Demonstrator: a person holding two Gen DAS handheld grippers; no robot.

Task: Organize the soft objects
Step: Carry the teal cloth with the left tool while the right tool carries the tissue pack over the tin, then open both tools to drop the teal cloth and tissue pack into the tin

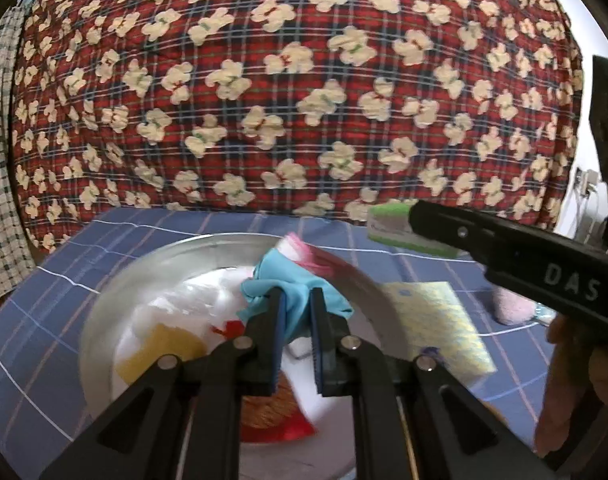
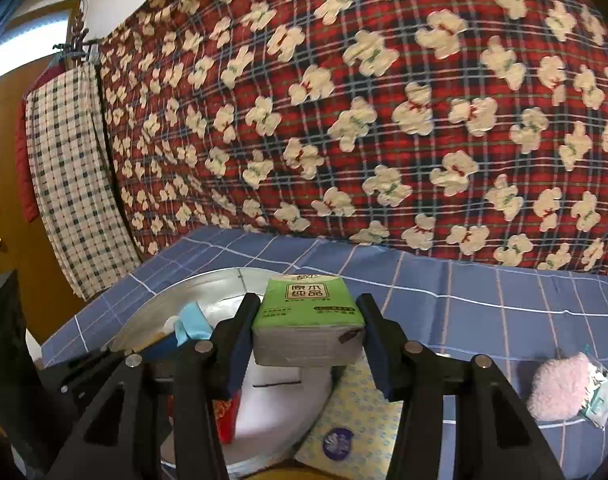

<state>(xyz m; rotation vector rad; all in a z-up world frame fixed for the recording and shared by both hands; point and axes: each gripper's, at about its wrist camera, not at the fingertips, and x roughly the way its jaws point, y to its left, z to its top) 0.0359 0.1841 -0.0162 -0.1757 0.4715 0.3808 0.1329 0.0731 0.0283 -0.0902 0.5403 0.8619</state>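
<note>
My left gripper (image 1: pixel 295 312) is shut on a light blue cloth (image 1: pixel 287 280), held over a round metal basin (image 1: pixel 115 280) on the blue checked bedsheet. Inside the basin lie white, yellow and red soft items. My right gripper (image 2: pixel 308 312) is shut on a green-topped tissue pack (image 2: pixel 308 320), held above the basin's (image 2: pixel 175 292) right rim. From the left wrist the right gripper (image 1: pixel 408 216) comes in from the right with the tissue pack (image 1: pixel 392 224) at its tip. The blue cloth (image 2: pixel 191 322) shows at the left of the right wrist view.
A yellow patterned packet (image 1: pixel 440 320) lies flat right of the basin, also seen as the yellow packet (image 2: pixel 364 416). A pink fluffy item (image 2: pixel 560 384) with a clear wrapper sits farther right. A red plaid quilt (image 1: pixel 304 80) rises behind; a checked towel (image 2: pixel 71 184) hangs left.
</note>
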